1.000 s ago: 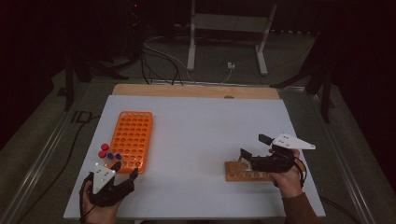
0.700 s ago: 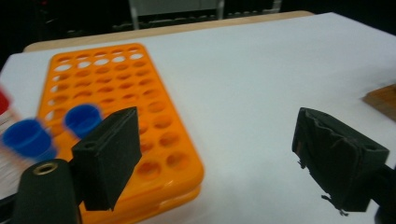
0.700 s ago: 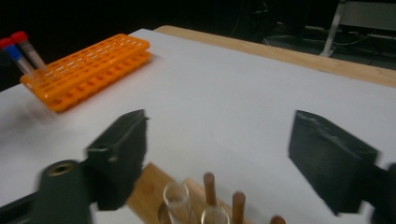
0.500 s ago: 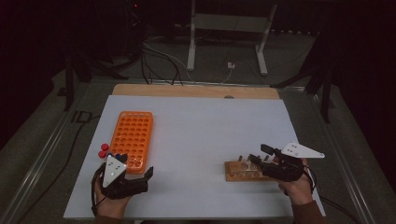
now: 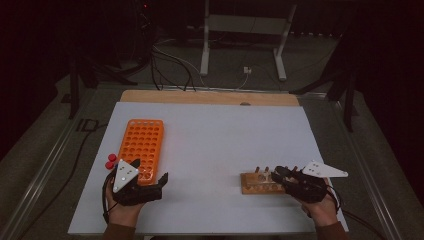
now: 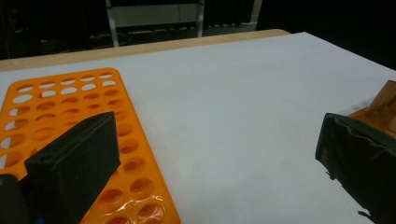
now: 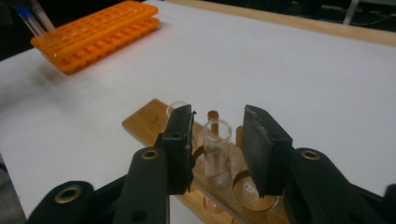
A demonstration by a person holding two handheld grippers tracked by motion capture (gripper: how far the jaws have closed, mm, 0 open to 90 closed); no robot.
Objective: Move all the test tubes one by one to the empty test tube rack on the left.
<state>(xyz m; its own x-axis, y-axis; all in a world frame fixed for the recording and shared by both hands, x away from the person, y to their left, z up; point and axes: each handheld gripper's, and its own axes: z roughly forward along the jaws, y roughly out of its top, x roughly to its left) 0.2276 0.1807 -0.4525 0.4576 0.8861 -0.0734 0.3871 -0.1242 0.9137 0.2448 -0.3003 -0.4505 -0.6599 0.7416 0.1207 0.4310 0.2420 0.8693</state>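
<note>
An orange tube rack [image 5: 142, 145] lies at the left of the white table top. My left gripper [image 5: 150, 176] sits at its near end. Its jaws have just been opening and stand wide with nothing between them [image 6: 215, 140]; one jaw hangs over the rack's holes [image 6: 70, 102]. A wooden rack [image 5: 257, 184] with glass tubes lies at the right. My right gripper [image 7: 217, 135] has just been closing around a clear glass tube [image 7: 217, 144] that stands in the wooden rack [image 7: 144, 121]. A small gap shows between the tube and each pad.
Two red caps [image 5: 110, 161] lie left of the orange rack. Blue-capped tubes [image 7: 32, 18] stick up past the orange rack's far end in the right gripper view. A wooden strip [image 5: 210, 97] borders the table's far edge. White surface spreads between the two racks.
My left gripper moved right, onto the orange rack's near end, and its jaws spread. My right gripper sank toward the wooden rack and its jaws narrowed around a tube.
</note>
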